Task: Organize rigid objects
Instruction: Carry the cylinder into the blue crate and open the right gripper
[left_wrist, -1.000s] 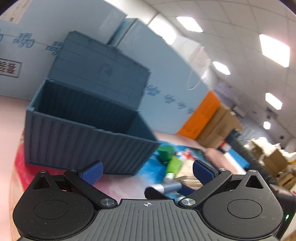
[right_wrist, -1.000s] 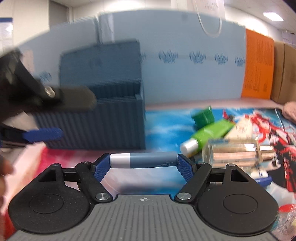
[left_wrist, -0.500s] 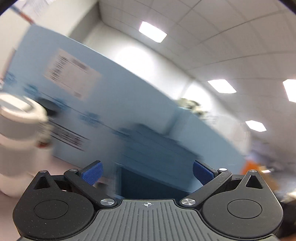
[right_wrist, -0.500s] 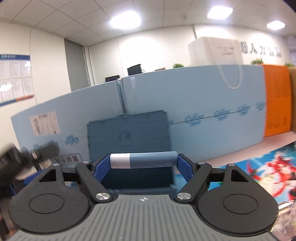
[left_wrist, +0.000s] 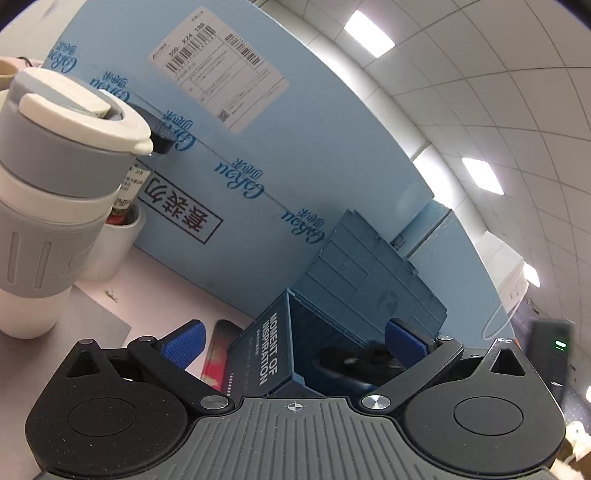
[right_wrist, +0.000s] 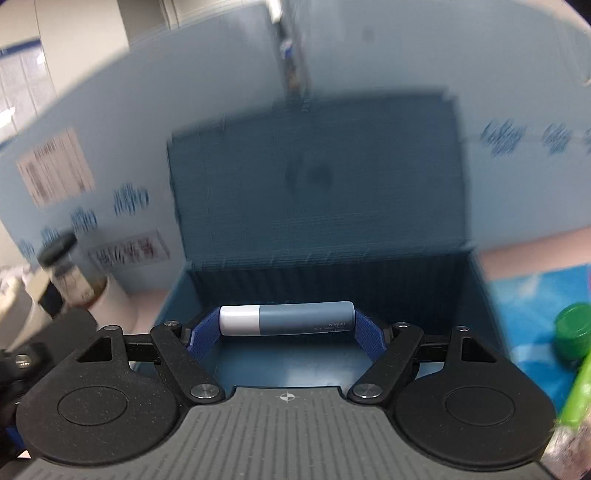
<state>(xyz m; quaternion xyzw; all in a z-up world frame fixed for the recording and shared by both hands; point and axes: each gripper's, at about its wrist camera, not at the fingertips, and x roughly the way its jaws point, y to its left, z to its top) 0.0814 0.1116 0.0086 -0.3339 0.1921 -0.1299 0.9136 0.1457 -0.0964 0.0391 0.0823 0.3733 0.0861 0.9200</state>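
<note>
We are at the placing step. In the right wrist view our right gripper (right_wrist: 287, 325) clamps a slim grey-blue tube with a white cap (right_wrist: 286, 318) crosswise between its blue pads, at lower centre of the frame, directly over the open mouth of the dark blue storage box (right_wrist: 476, 273). The box's lid (right_wrist: 317, 173) stands upright behind it, filling the middle of the frame. At the right edge a green cap (right_wrist: 574, 336) and a green tube (right_wrist: 580, 391) wait on the blue mat. In the left wrist view our left gripper (left_wrist: 293, 341) has its jaws spread with nothing between them, the box at lower centre. Next, we judge, the tube must sink lower into the box before the pads part.
</note>
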